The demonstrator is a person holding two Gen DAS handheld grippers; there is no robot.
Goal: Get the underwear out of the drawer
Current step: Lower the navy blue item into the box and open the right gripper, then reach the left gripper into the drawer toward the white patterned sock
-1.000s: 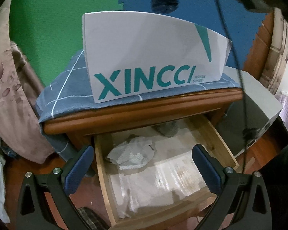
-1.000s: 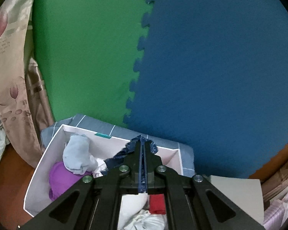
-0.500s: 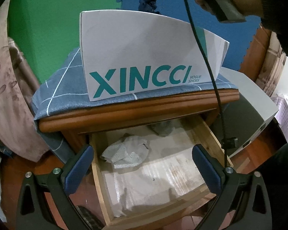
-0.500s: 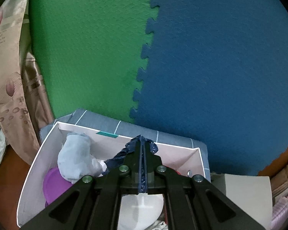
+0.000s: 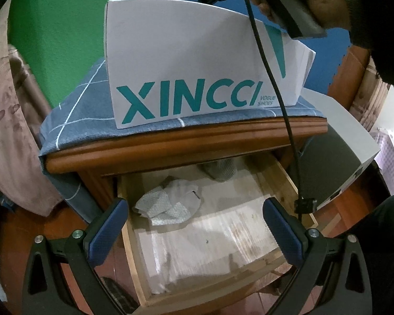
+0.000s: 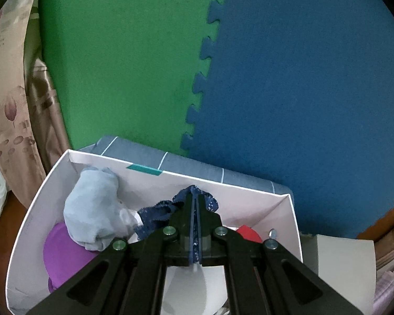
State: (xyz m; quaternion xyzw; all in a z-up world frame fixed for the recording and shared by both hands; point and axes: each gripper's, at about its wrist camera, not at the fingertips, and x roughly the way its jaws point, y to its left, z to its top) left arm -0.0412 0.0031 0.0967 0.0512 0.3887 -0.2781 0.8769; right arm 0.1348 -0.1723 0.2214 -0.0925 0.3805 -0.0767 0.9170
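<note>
In the left wrist view the wooden drawer [image 5: 286,181] stands open under the nightstand top. A white-grey patterned underwear [image 5: 170,206] lies at its left and a grey one [image 5: 220,170] at the back. My left gripper [image 5: 197,225] is open and empty above the drawer front. In the right wrist view my right gripper [image 6: 194,199] is shut on a dark blue lace underwear [image 6: 160,215] over the white XINCCI shoe box [image 6: 275,204]. The box also shows in the left wrist view [image 5: 197,68].
The box holds a light blue garment [image 6: 94,210], a purple one [image 6: 63,257] and a red one [image 6: 247,232]. It sits on a blue checked cloth [image 5: 76,110]. Green and blue foam mats cover the wall. A grey-white box [image 5: 338,141] stands right of the nightstand.
My right gripper has moved down and forward with the blue lace underwear, closer over the shoe box. My left gripper has drifted slightly closer to the drawer.
</note>
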